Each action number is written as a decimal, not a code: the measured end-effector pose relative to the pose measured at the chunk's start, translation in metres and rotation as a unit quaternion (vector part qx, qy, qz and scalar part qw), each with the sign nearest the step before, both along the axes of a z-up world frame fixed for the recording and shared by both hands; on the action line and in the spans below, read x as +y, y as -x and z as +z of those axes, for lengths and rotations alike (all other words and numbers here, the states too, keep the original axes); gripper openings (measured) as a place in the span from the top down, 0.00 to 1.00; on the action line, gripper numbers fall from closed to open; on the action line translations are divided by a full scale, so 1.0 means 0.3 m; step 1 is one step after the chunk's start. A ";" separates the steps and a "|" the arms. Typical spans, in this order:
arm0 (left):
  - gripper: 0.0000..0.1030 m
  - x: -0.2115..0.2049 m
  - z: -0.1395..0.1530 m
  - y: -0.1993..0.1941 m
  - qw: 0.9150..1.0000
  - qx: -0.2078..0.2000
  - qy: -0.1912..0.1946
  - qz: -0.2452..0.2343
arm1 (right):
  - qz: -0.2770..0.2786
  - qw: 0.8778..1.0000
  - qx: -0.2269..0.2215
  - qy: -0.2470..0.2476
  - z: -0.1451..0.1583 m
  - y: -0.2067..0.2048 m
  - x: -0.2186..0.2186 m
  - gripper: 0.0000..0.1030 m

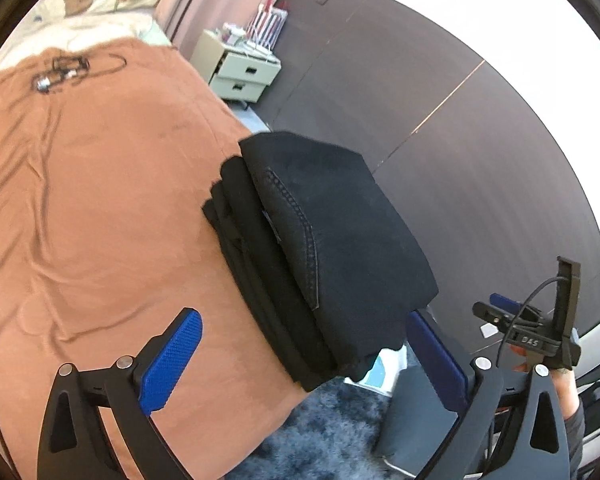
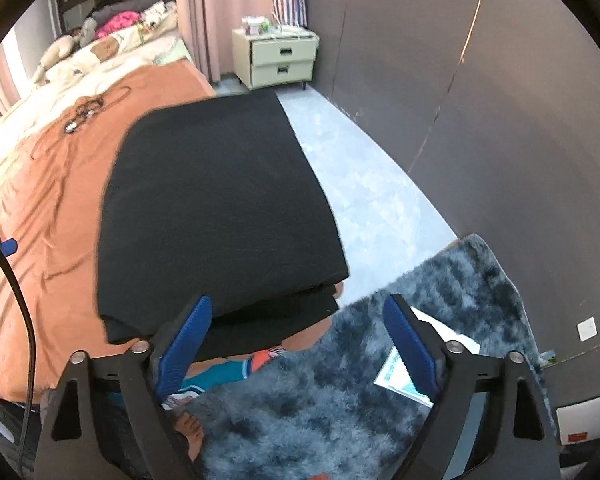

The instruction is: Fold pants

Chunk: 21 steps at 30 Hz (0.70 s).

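On the orange bed cover [image 1: 100, 200] lie black pants [image 1: 320, 248], folded in a neat stack (edge hanging off). Both the left gripper [image 1: 300, 344] and the right gripper [image 2: 300, 340] are wide apart, holding nothing.

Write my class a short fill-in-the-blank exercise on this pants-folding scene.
1. The folded pants are ____ in colour.
2. They lie on an ____ bedspread.
3. The nightstand has ____ drawers.
4. Both the left gripper and the right gripper are ____, holding nothing.

Missing words: black; orange; two; open
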<state>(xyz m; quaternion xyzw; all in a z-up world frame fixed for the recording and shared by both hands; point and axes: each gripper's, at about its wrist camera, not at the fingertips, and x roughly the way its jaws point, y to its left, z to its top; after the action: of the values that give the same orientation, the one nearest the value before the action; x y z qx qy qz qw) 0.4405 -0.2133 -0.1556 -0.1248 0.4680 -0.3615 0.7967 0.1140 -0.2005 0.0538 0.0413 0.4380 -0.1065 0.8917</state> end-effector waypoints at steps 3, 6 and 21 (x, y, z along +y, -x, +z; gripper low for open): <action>0.00 0.059 0.043 0.040 1.000 -0.012 -0.010 0.009 | 0.005 1.000 -0.020 -0.007 0.025 0.056 0.048 0.00; 0.00 0.119 0.080 0.080 0.999 -0.028 -0.028 0.015 | 0.005 0.999 -0.045 0.007 0.031 0.150 0.090 0.00; 0.00 0.480 0.230 0.282 0.994 -0.087 -0.050 0.046 | 0.028 0.995 -0.097 -0.012 -0.011 0.436 0.283 0.00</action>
<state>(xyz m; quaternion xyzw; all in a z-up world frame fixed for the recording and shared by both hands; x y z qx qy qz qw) 0.3560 -0.0692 -0.0866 -0.0746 0.4081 -0.3100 0.8555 -0.0167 -0.1157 0.0505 0.0503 0.3512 -0.0715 0.9322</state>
